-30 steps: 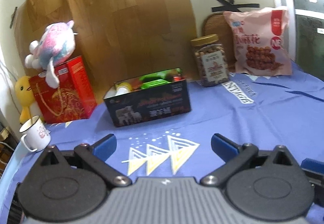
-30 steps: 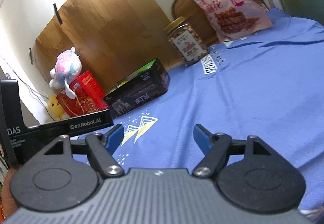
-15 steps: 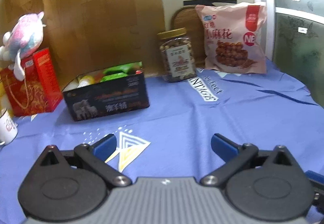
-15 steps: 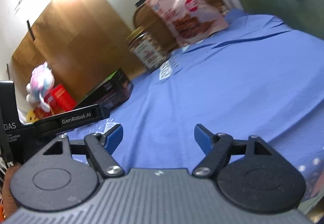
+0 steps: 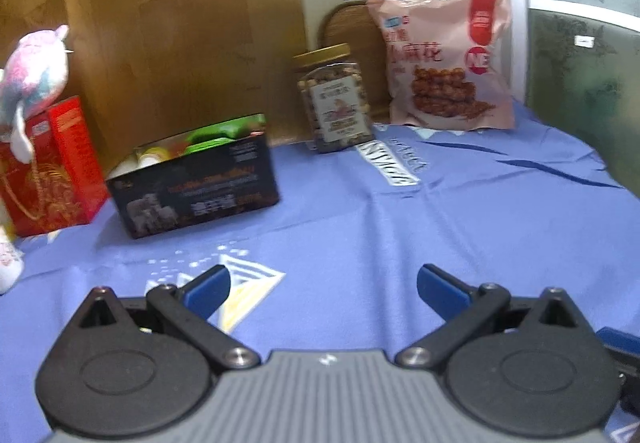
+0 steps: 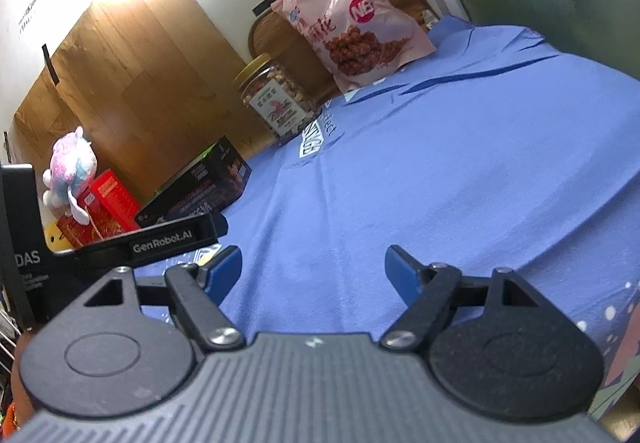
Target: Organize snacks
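A black open box (image 5: pixel 196 187) holding green and yellow snack packs sits on the blue cloth (image 5: pixel 440 227), left of centre. A clear nut jar (image 5: pixel 334 99) with a gold lid stands behind it, and a pink snack bag (image 5: pixel 444 63) leans on the wall to its right. My left gripper (image 5: pixel 322 285) hovers open over the cloth, well short of the box, nothing between its fingers. The right wrist view shows the same box (image 6: pixel 200 187), jar (image 6: pixel 276 103) and bag (image 6: pixel 352 23). My right gripper (image 6: pixel 314 269) is open and empty over bare cloth (image 6: pixel 460 171).
A red gift box (image 5: pixel 48 167) with a plush toy (image 5: pixel 28 71) on it stands at far left, a white mug (image 5: pixel 8 263) beside it. A wooden board (image 5: pixel 180 27) lines the wall. The left gripper's black body (image 6: pixel 120 243) shows at left in the right wrist view.
Both cameras swung right, then settled: the box, jar and bag shifted left in view. Both grippers stayed open and empty.
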Demonstrator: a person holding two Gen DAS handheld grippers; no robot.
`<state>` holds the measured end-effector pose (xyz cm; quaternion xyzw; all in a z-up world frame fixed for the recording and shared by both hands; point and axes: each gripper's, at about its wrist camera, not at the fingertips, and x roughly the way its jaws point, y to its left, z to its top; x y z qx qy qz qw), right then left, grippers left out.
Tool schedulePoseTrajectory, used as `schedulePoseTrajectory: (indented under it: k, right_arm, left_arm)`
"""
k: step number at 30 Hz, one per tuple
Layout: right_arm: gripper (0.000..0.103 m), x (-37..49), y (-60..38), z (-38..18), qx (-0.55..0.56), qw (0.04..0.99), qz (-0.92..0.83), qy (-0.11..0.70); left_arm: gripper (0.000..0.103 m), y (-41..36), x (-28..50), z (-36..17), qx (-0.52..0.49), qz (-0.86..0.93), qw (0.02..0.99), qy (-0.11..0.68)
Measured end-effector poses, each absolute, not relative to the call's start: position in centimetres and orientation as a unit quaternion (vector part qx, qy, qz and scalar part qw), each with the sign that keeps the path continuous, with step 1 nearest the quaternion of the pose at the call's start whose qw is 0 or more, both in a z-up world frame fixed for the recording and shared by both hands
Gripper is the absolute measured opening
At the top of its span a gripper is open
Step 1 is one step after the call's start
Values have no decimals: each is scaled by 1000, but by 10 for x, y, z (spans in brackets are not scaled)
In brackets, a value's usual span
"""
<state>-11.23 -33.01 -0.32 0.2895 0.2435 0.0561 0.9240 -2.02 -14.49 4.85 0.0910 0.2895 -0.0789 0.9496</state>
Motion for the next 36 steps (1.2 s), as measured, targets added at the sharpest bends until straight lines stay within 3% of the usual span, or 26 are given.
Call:
schedulePoseTrajectory:
  k: [16,23,36]
  right_arm:
    - [81,-42,-266,16,256,914,187,254]
    - [81,-31,-254,12,255,905,208,270]
    - [81,-30,-254,10,263,903,212,266]
  left_arm:
    - [103,-38,-3,50,117,119,940,298]
    - [103,-25,4,47,91,116,931,333]
    - [103,-31,2,43,111,125,932,323]
